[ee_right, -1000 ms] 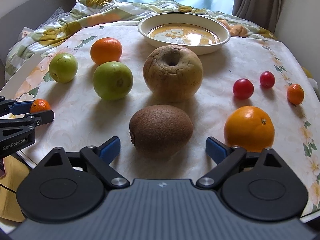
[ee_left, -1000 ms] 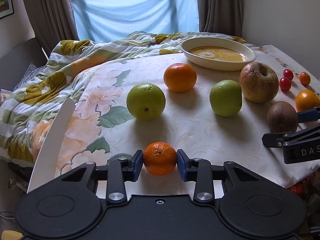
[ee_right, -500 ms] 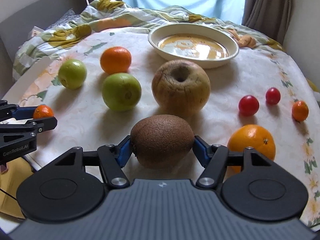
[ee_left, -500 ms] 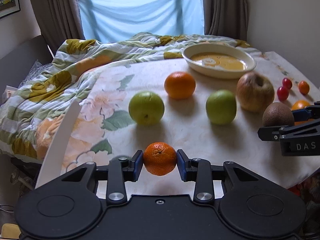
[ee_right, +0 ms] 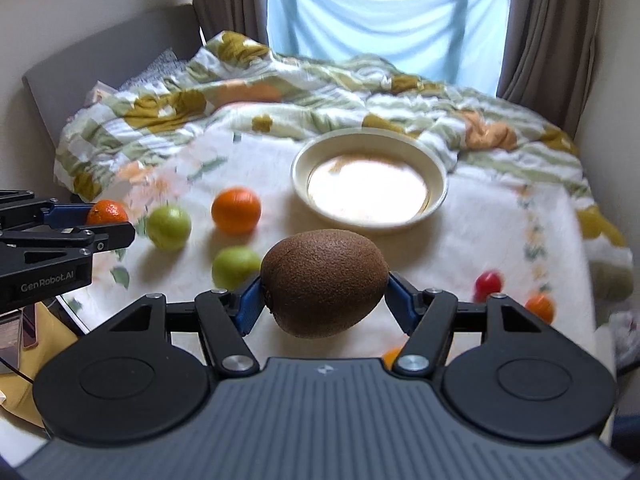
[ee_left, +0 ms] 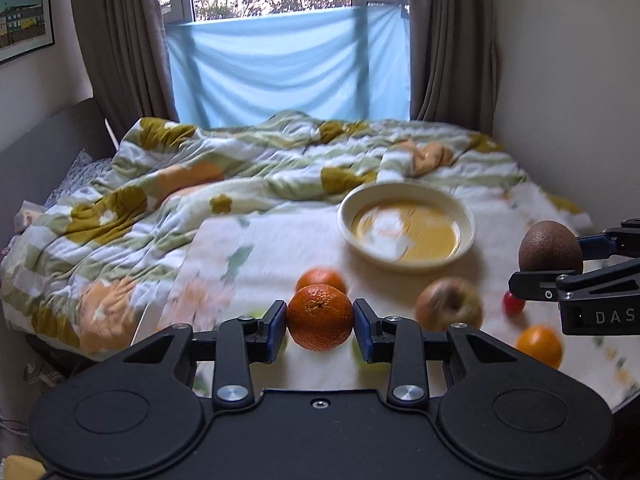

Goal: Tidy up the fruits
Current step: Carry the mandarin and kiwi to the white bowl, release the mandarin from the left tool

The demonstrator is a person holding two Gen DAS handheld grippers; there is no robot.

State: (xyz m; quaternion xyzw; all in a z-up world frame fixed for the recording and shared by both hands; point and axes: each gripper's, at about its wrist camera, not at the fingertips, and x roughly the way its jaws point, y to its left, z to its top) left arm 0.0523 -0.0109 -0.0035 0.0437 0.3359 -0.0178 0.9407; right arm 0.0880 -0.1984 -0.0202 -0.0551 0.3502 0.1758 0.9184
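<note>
My left gripper (ee_left: 320,322) is shut on a small mandarin (ee_left: 320,317) and holds it in the air above the table. My right gripper (ee_right: 324,300) is shut on a brown kiwi (ee_right: 325,282), also lifted; the kiwi also shows in the left wrist view (ee_left: 550,247). A cream bowl (ee_right: 438,190) stands at the back of the table, empty. On the cloth lie an orange (ee_right: 236,210), two green apples (ee_right: 169,227) (ee_right: 234,265), a brown apple (ee_left: 450,308), a second orange (ee_left: 540,345) and a red cherry tomato (ee_right: 488,282).
A small orange tomato (ee_right: 540,307) lies near the right table edge. A flowered quilt (ee_left: 160,208) is heaped on the bed behind and left of the table. Walls and curtains close in on both sides.
Both grippers have risen from the table with their fruit. The right gripper closed on the kiwi and lifted it; the left lifted the mandarin.
</note>
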